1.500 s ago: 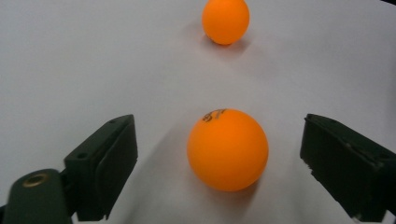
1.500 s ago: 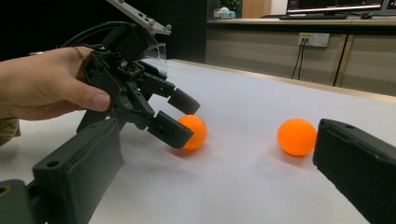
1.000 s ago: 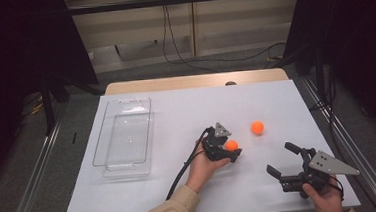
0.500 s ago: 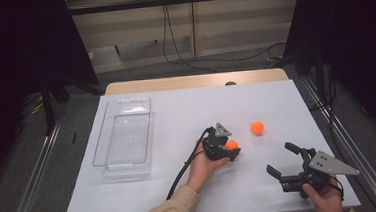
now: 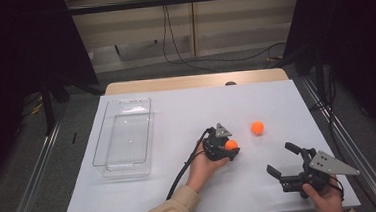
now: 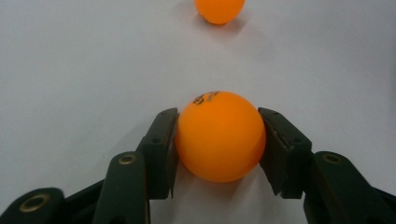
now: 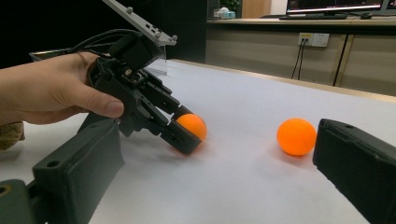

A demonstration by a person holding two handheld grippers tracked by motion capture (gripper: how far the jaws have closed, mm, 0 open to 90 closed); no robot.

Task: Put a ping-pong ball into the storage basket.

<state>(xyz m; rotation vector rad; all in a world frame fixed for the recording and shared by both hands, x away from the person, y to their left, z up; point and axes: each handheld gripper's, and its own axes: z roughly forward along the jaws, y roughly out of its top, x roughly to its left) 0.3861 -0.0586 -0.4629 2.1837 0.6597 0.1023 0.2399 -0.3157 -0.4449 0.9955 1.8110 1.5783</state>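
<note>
A white table (image 5: 177,122) with a light wooden strip along its far edge carried the things. On its left part lay a clear, empty plastic tray (image 5: 124,138). Right of the middle sat two orange ping-pong balls, well apart from the tray: one (image 5: 231,144) nearer the person, the other (image 5: 257,127) just beyond it to the right.
</note>
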